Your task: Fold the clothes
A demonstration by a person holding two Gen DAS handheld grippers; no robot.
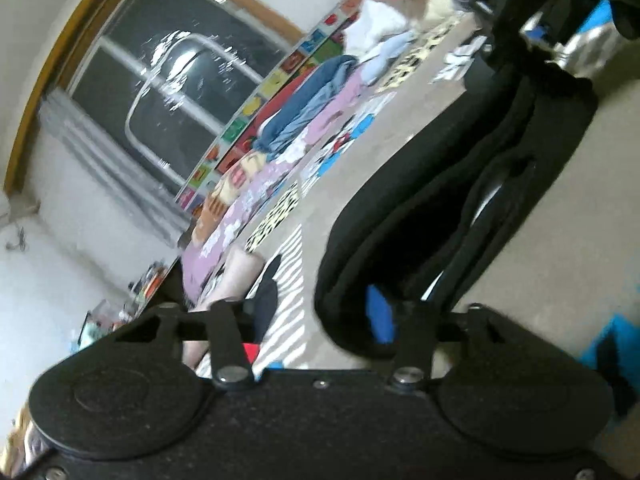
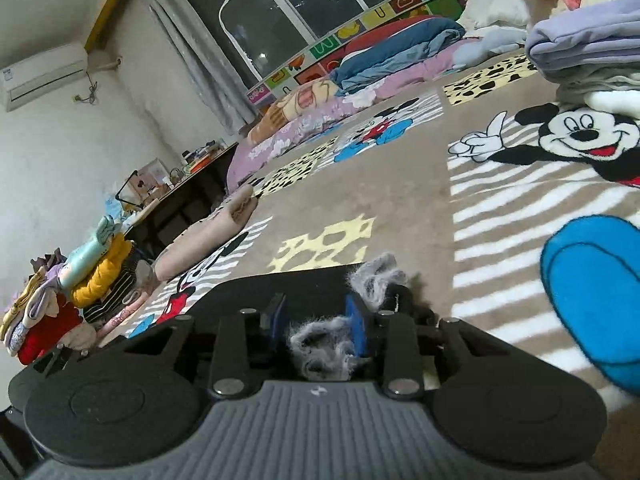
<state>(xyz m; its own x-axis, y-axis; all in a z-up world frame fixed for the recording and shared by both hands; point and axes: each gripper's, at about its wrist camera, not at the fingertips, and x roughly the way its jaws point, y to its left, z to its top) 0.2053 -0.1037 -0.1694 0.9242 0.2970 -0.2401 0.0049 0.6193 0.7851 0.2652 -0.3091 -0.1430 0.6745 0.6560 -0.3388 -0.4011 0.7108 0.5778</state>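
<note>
A black garment point(image 1: 460, 184) with grey fleece lining stretches from the bottom centre of the left wrist view up to a black and metal housing point(image 1: 520, 12) at the top right. My left gripper point(image 1: 352, 316) is shut on its near edge. One blue pad point(image 1: 380, 316) shows; cloth hides the other. In the right wrist view my right gripper point(image 2: 316, 316) is shut on a thick bunch of the same black garment point(image 2: 304, 288). Grey fleece point(image 2: 320, 348) bulges between its blue pads point(image 2: 356, 320). The garment hangs just above the cartoon-mouse rug point(image 2: 400, 184).
A pile of folded clothes point(image 2: 92, 280) stands at the left and a folded lilac and grey stack point(image 2: 588, 48) at the right. Rolled bedding point(image 2: 392, 64) lines the far wall. A pale rolled item point(image 2: 208, 240) and a low table point(image 2: 192, 184) lie to the left.
</note>
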